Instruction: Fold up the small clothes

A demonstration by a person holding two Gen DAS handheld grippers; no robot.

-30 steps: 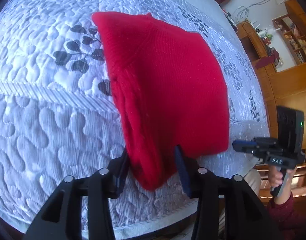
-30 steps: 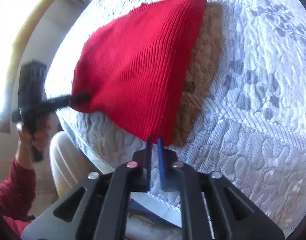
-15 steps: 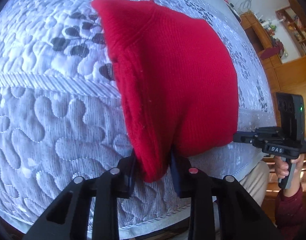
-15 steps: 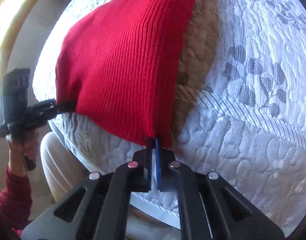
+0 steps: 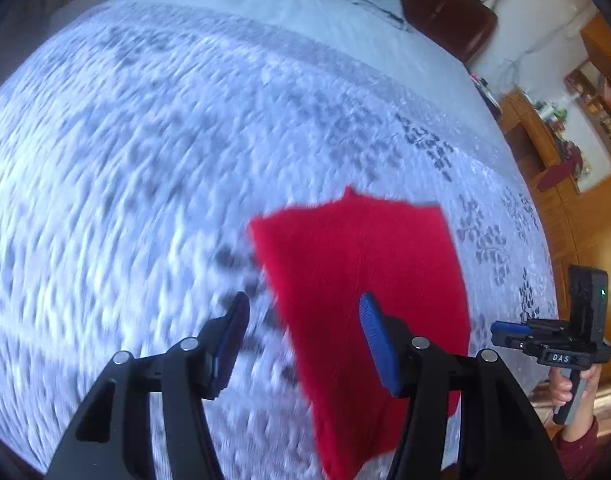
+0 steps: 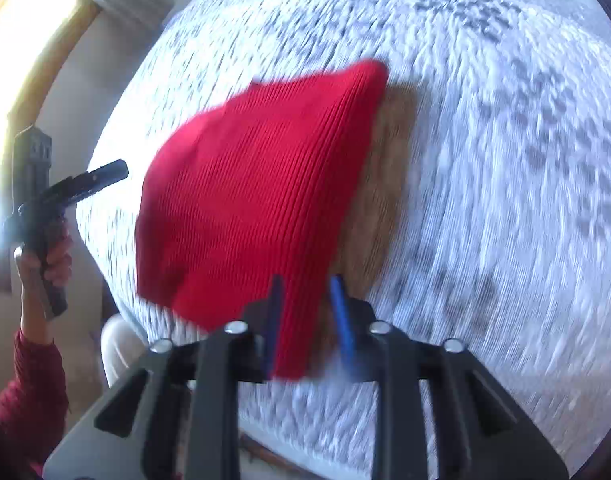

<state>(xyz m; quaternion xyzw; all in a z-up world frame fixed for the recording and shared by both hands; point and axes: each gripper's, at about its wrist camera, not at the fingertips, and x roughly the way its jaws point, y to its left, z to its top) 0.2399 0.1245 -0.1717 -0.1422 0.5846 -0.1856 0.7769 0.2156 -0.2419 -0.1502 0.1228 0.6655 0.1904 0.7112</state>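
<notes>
The left gripper (image 5: 303, 334) has its blue-padded jaws spread wide with nothing between them; the red knit garment (image 5: 369, 304) lies past them on the bed, its near edge by the right-hand finger. The right gripper (image 6: 307, 318) stands partly open, its fingers either side of the garment's near corner (image 6: 293, 344), though the blur hides whether they touch it. The red garment (image 6: 253, 200) lies folded on a brown knitted piece (image 6: 381, 184), atop the white quilted bedspread (image 6: 505, 160) near the bed's edge.
</notes>
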